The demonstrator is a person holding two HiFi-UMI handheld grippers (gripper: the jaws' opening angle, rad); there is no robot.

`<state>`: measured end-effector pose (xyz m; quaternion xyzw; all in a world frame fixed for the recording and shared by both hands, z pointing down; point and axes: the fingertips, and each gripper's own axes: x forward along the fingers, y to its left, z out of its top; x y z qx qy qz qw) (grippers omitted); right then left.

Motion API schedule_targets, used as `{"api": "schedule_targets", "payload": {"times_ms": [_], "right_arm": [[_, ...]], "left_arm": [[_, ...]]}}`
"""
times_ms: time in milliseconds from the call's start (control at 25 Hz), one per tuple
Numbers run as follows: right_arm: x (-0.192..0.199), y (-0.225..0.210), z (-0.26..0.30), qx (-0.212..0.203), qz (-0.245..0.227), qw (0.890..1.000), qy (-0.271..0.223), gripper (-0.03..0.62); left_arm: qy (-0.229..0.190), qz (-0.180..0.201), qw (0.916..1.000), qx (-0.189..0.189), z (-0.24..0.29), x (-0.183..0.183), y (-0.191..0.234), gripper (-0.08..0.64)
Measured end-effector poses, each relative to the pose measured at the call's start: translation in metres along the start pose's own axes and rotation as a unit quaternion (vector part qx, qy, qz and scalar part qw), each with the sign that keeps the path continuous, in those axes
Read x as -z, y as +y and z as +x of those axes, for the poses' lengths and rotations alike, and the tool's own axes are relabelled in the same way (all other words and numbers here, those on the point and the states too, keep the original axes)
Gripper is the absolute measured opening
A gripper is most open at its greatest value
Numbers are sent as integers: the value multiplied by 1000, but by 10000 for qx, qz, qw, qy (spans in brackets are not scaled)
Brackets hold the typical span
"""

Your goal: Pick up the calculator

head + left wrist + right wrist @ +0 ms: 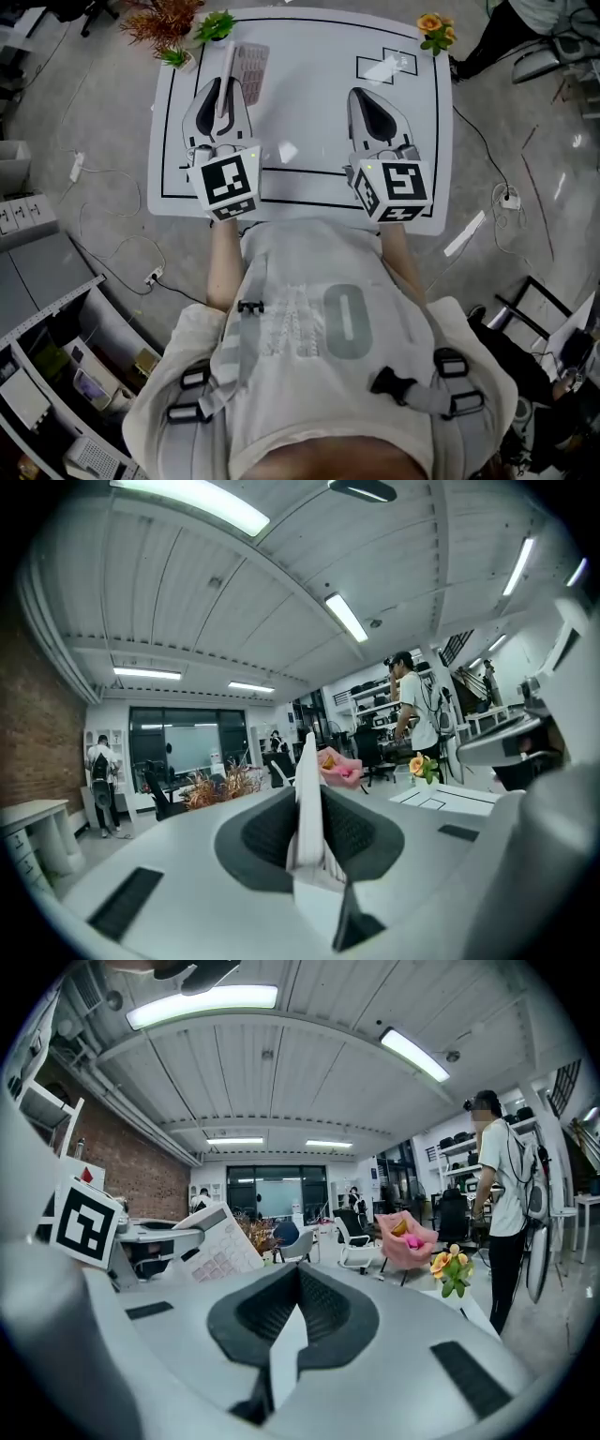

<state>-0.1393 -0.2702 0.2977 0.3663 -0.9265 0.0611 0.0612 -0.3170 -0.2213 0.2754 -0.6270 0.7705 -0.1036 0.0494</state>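
A white calculator (251, 70) with rows of pale keys is up off the white table (309, 150), standing on edge. My left gripper (223, 94) is shut on its lower end. In the left gripper view the calculator (307, 780) shows as a thin white edge clamped between the dark pads, with the left gripper (307, 808) pointing level. My right gripper (367, 108) hovers over the table's right half, shut with nothing in it. From the right gripper view (298, 1279) the jaws meet, and the calculator (211, 1241) shows at the left, tilted, its keys facing this camera.
A dried orange plant (164, 19) and a green plant (216, 25) stand at the table's far left corner, an orange flower (433, 28) at the far right. Cables and a plug (509, 199) lie on the floor. A person (506, 1194) stands beyond the table.
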Motion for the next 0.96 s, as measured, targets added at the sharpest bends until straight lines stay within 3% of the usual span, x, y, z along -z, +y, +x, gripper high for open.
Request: {"api": "schedule_targets", "payload": {"times_ms": [960], "right_arm": [[1,-4,5,66,-68,10000,11,5]], "left_arm": [[-135,105,9997,201,-3,1,-16,83]]}}
